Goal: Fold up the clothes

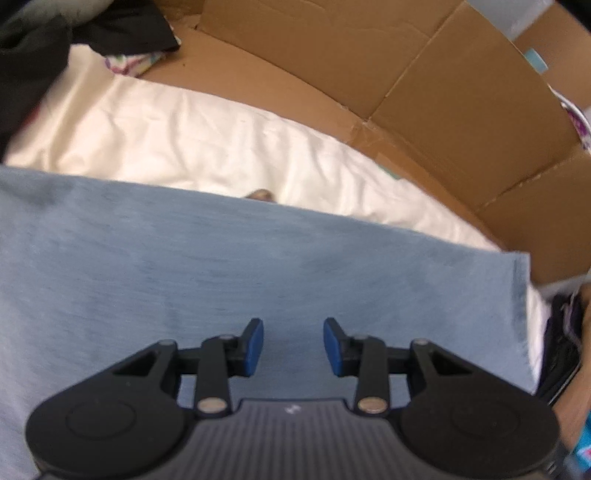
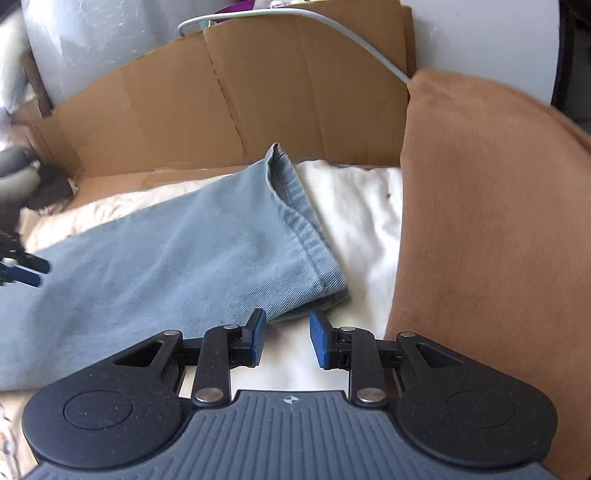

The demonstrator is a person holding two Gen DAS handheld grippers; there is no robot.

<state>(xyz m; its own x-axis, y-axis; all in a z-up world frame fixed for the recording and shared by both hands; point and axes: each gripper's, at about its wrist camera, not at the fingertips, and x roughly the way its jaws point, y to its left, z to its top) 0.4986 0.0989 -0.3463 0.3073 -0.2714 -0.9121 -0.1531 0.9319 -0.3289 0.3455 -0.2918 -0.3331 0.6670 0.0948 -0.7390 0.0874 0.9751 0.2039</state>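
Observation:
Light blue jeans (image 1: 184, 266) lie flat on a white sheet (image 1: 177, 133). In the left wrist view my left gripper (image 1: 293, 347) hovers open over the denim, nothing between its blue pads. The right wrist view shows a jeans leg (image 2: 177, 258) running to its hem (image 2: 306, 229), which lies just ahead of my right gripper (image 2: 287, 341). That gripper is open too, its left pad near the hem's lower corner, over the white sheet (image 2: 354, 206). The left gripper (image 2: 22, 271) shows at the left edge of the right wrist view.
Flattened brown cardboard (image 1: 369, 74) borders the sheet at the back, also seen as cardboard (image 2: 221, 99) in the right wrist view. A brown plush cushion (image 2: 491, 229) stands close on the right. Dark clothes (image 1: 44, 40) pile at the far left. A grey cable (image 2: 332, 26) crosses the cardboard.

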